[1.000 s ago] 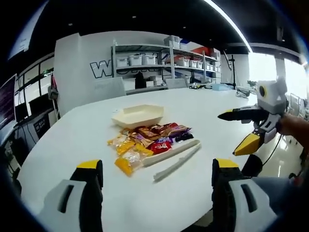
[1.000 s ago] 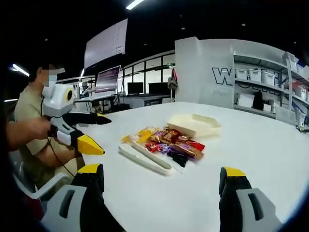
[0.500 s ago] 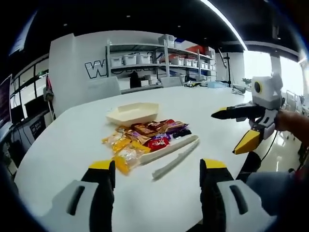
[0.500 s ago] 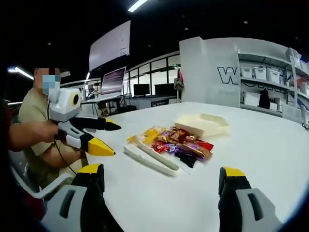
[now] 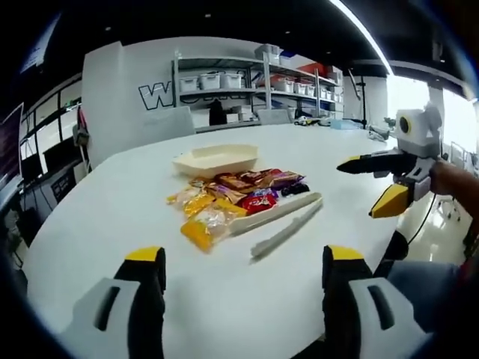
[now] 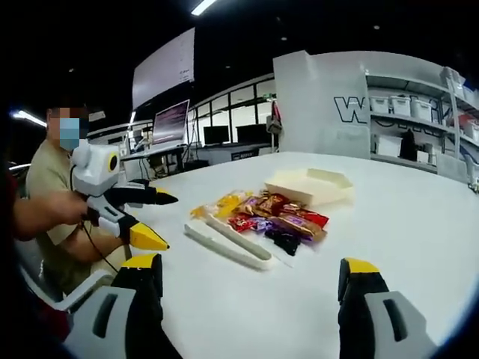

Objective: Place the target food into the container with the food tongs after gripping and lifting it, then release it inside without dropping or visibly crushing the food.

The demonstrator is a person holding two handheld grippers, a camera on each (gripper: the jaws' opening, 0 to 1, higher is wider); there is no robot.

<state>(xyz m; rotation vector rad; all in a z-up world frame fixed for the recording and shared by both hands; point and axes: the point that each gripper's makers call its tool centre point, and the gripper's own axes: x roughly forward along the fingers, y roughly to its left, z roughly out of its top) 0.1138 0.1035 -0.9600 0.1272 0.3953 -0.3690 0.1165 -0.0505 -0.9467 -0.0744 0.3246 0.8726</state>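
Glossy wrapped snacks (image 5: 236, 196) heaped beside white tongs (image 5: 278, 222), cream container (image 5: 215, 158); both grippers wide open, empty.

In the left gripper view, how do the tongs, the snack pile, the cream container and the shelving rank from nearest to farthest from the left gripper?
1. Tongs, on the table just ahead, slightly right.
2. Snack pile, right behind them, touching.
3. Cream container, beyond the pile.
4. Shelving, at the back wall.

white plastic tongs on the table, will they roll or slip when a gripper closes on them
The long white plastic food tongs lie flat with arms splayed, so rolling seems unlikely. They look smooth on the glossy white table, so they may skid. The arms will probably flex together when squeezed.
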